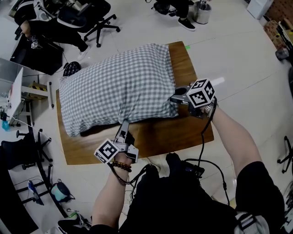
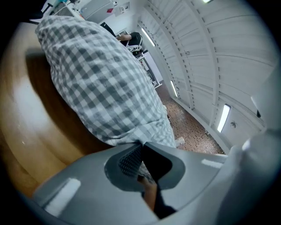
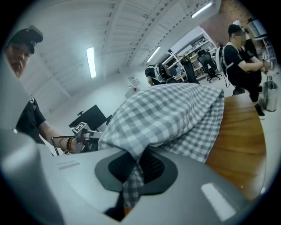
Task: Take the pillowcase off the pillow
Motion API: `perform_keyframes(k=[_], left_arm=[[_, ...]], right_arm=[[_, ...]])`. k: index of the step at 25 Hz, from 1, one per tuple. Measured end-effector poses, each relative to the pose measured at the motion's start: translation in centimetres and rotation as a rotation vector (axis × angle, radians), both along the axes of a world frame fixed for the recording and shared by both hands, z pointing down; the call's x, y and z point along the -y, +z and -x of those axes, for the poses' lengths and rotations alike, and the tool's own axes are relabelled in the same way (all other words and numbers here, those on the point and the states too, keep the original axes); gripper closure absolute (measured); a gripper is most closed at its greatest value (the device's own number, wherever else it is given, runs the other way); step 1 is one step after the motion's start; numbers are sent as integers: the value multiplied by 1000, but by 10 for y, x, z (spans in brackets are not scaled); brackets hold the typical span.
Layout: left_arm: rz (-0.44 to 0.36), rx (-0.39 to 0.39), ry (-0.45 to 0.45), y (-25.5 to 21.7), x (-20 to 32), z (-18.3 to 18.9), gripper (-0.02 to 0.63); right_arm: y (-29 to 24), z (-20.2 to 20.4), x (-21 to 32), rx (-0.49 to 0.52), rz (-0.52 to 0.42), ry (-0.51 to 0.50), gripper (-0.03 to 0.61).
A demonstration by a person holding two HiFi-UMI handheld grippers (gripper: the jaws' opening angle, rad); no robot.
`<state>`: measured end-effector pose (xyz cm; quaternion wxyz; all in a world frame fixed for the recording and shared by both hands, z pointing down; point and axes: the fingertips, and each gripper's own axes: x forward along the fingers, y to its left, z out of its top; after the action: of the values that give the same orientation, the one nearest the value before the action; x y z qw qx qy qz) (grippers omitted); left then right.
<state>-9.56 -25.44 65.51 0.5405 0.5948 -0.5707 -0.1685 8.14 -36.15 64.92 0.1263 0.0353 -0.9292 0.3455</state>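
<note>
- The grey-and-white checked fabric pillowcase (image 1: pixel 119 89), filled out by the pillow inside it, lies across the brown wooden table (image 1: pixel 183 59) at the centre of the head view.
- Left gripper (image 1: pixel 124 123), lower centre: its jaws are closed tight on a fold of the pillowcase's near edge.
- Right gripper (image 1: pixel 175 97), right of centre: its jaws are pinched together on cloth at the pillowcase's corner.
- The marker cube (image 1: pixel 201 93) carries black-and-white square patterns.
- A silvery cylindrical bin (image 1: pixel 202 13) stands at the upper right; its contents cannot be made out.
</note>
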Motion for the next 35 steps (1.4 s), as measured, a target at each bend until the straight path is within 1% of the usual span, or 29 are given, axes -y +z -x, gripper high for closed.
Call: perform_keyframes(k=[4,5,6,7,8,9,10,11,12,13,14,16,17,19,20,22,25,26,28,30,33,35], left_arm=[[-249,16,94,-17,24,-2,609],[-277,20,102,-20,25,1,609],[-275,24,97,-20,23,3,609],[-247,27,78,-17,19,4,609],[-201,30,47,-14,15,5,609],[-176,31,26,-12,12,6,609],[-205,30,32,-15,13,7,609],[-256,28,50,-20,16,9,609],[-290,26,60,-24,16,12,609],[-303,25,61,-27,15,16,609],[-298,26,52,-28,12,19,609],[-235,32,8,-26,3,25,609],[-216,34,-8,-25,0,26,609],[-284,32,12,-32,6,25,609],[-286,33,7,-34,6,25,609],[-231,36,-28,-33,-4,31,611],[-328,22,18,-43,-4,31,609],[-334,20,29,-44,-4,29,611],[-320,17,44,-43,-1,24,610],[-307,11,58,-43,0,18,609],[-303,3,77,-44,-6,16,609],[-299,2,83,-43,-6,16,609]], right_arm=[[5,-6,-4,-29,-33,7,561],[6,-7,-6,-38,-44,8,561],[8,-9,-7,-48,-56,7,561],[9,-12,-8,-57,-71,5,561],[9,-16,-7,-67,-86,3,561],[10,-18,-7,-77,-102,2,561],[10,-19,-8,-86,-118,3,561],[9,-18,-11,-95,-131,6,561],[9,-17,-13,-102,-143,11,561],[8,-15,-16,-107,-154,16,561],[7,-15,-18,-112,-165,21,563],[8,-17,-19,-125,-192,30,563],[8,-19,-19,-132,-207,33,563],[8,-22,-18,-146,-237,38,563],[8,-22,-18,-154,-250,41,563],[6,-22,-20,-170,-278,51,563],[2,-21,-28,-184,-311,96,563],[1,-20,-29,-182,-310,119,563],[0,-18,-28,-171,-291,156,561],[1,-13,-29,-152,-260,174,552],[2,-6,-39,-126,-221,177,503],[6,-6,-42,-130,-217,169,479]])
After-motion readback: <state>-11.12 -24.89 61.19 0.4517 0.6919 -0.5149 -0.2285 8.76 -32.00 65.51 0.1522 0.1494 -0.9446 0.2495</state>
